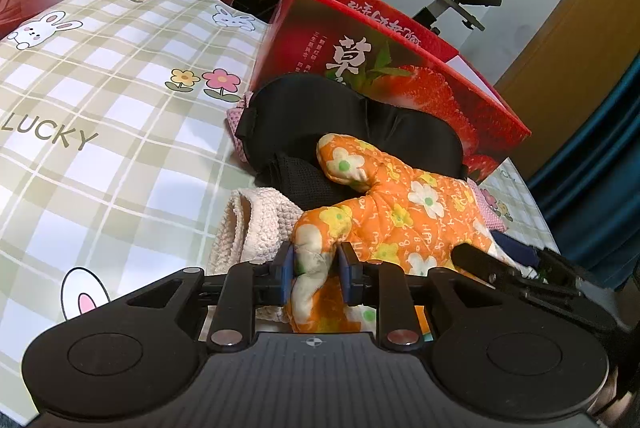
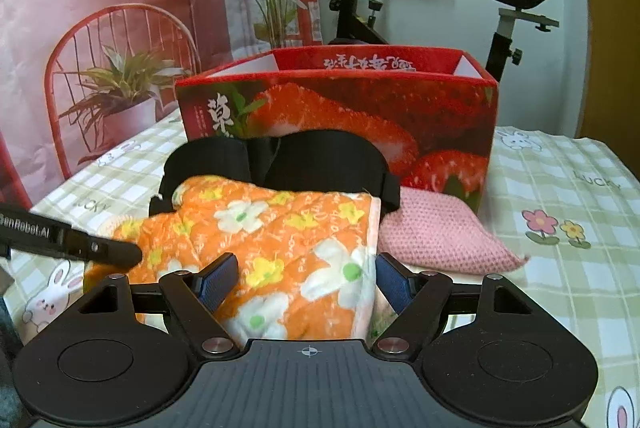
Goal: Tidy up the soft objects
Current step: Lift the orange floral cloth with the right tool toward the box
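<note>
An orange floral oven mitt lies on a pile of soft things in front of the red strawberry box. My left gripper is shut on the mitt's thumb end. My right gripper is open, its blue pads on either side of the mitt's cuff. A black eye mask leans against the box behind the mitt, also in the right wrist view. A cream knitted cloth lies under the mitt. A pink knitted cloth lies to the right.
The table wears a green plaid cloth with rabbits and flowers. The open box stands behind the pile. An exercise bike and a printed backdrop stand beyond the table. The left gripper's finger crosses the right view.
</note>
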Demonstrator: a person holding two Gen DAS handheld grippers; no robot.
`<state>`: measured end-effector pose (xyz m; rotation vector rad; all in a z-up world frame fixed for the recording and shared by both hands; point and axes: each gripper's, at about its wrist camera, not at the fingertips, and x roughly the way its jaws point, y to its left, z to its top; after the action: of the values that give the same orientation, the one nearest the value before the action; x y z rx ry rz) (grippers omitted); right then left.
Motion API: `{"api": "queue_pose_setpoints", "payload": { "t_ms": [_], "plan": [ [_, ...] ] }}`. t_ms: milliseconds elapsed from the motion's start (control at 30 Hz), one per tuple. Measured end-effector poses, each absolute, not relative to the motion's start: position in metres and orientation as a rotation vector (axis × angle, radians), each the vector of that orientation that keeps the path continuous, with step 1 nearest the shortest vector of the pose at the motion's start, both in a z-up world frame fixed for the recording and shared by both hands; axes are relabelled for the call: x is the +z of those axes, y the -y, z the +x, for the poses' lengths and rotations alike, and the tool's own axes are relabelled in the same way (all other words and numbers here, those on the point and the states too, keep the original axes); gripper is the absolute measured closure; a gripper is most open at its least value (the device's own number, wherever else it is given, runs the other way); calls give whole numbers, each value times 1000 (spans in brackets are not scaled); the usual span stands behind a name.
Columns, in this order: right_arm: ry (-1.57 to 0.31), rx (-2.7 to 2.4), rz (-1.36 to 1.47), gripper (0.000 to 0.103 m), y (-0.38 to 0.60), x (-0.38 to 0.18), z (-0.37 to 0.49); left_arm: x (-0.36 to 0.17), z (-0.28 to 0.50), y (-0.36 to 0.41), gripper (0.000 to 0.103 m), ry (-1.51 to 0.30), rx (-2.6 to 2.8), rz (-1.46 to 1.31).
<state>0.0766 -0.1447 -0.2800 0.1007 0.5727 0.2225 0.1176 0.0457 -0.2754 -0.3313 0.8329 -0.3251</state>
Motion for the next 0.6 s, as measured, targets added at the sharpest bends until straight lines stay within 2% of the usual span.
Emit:
{"api": "queue_pose_setpoints", "payload": {
  "t_ms": [100, 267, 333, 400, 600],
  "plan": [
    [-593, 232, 136, 27, 147, -280, 88, -275, 117, -45, 74, -832, -328, -323],
    [-622, 242, 175, 25, 151, -283, 100, -273, 116, -36, 55, -829, -364, -273],
    [-628, 245, 196, 26, 153, -284, 101, -273, 116, -33, 54, -828, -378, -259],
    [-632, 249, 203, 27, 153, -283, 99, -273, 116, -32, 55, -826, -386, -255],
    [-599, 256, 194, 35, 150, -274, 86, -272, 116, -40, 76, -809, -368, -301]
  ]
}}
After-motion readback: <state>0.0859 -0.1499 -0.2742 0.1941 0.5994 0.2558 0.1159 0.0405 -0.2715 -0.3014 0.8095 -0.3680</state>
